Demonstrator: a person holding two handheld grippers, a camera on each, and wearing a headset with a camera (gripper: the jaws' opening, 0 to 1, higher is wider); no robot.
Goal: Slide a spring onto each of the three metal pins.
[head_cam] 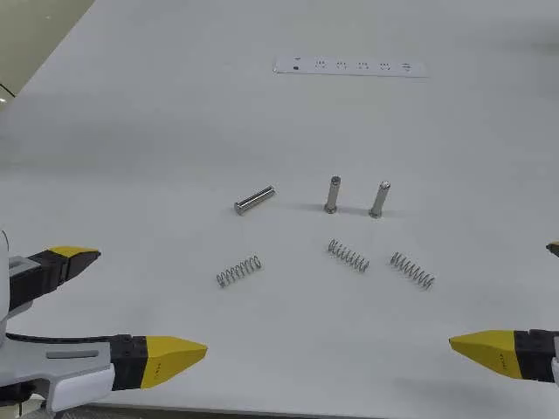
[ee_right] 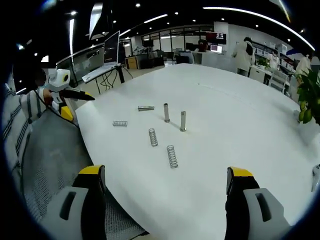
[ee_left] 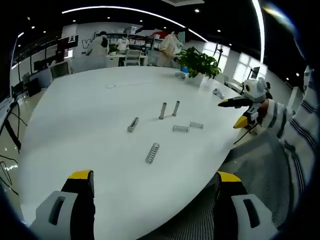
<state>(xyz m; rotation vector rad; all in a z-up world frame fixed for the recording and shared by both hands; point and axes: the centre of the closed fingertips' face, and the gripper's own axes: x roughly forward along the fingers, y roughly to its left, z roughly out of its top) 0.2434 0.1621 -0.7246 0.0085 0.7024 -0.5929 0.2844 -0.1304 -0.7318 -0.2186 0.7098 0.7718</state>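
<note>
Worktop point(head_cam: 131, 148): white; carries 3 pins and 3 springs, all loose, with no part touching another.
Lying pin point(head_cam: 254, 200): on its side, leftmost of the 3 pins, head end toward the person.
Middle pin point(head_cam: 333, 194): upright on its head, to the right of the lying pin and apart from it.
Right pin point(head_cam: 379, 199): upright on its head, near the middle pin but not touching it.
Left spring point(head_cam: 239, 271): flat on the worktop, on the person's side of the lying pin.
Middle spring point(head_cam: 348, 255): flat, on the person's side of the middle pin.
Right spring point(head_cam: 411, 270): flat, near the middle spring, on the person's side of the right pin.
Left hand-held gripper point(head_cam: 150, 301): at the near left edge of the worktop, jaws spread wide, nothing held. In the left gripper view the left spring is the nearest part, ahead between the jaws and well apart from them.
Right hand-held gripper point(head_cam: 502, 295): at the near right edge, jaws spread wide, nothing held. In the right gripper view the right spring is the nearest part, ahead between the jaws and well apart from them.
Power strip point(head_cam: 349, 66): white, flat at the far side, well beyond the pins.
Task state: 0 of 3 pins carry a spring.
</note>
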